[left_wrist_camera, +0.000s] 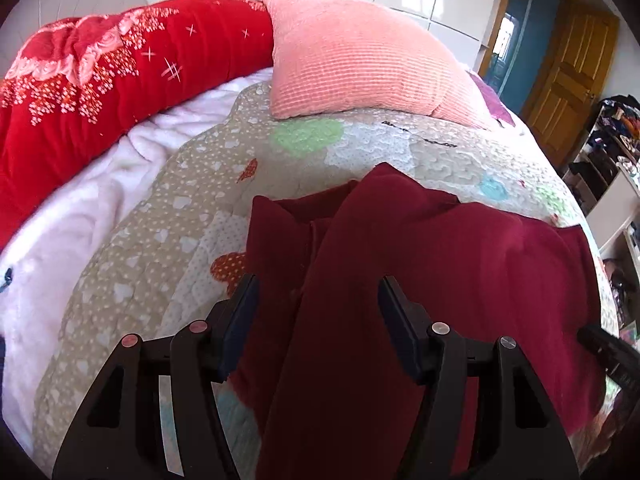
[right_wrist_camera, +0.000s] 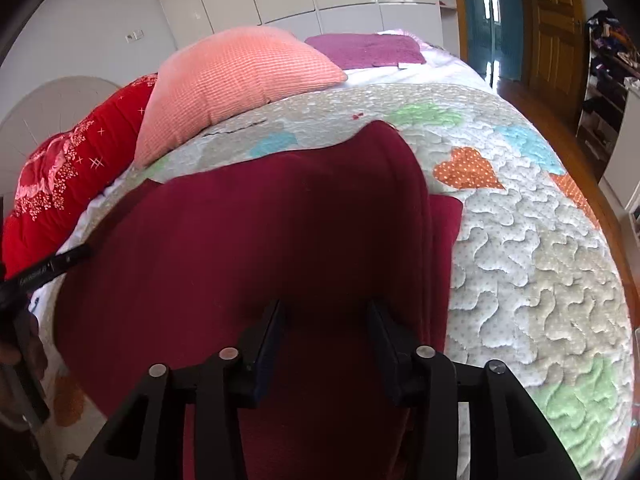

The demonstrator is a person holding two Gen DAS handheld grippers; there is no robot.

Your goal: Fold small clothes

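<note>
A dark red garment [left_wrist_camera: 440,260] lies partly folded on the quilted bed cover [left_wrist_camera: 160,240]. One folded band of it runs up between the fingers of my left gripper [left_wrist_camera: 318,304], whose jaws stand wide apart just above the cloth without pressing it. In the right wrist view the same garment [right_wrist_camera: 260,220] spreads wide, with a layered folded edge on its right side. My right gripper [right_wrist_camera: 325,310] hovers over its near part, jaws apart, gripping nothing. A black finger of the other gripper shows at the frame edge in each view [left_wrist_camera: 608,352] [right_wrist_camera: 48,268].
A salmon pillow [left_wrist_camera: 352,60] and a red flowered blanket [left_wrist_camera: 100,80] lie at the head of the bed, with a white fleece [left_wrist_camera: 80,220] beside the quilt. A purple towel [right_wrist_camera: 364,50] lies at the far end. A wooden door [right_wrist_camera: 556,20] and cluttered shelves [right_wrist_camera: 608,60] stand to the right.
</note>
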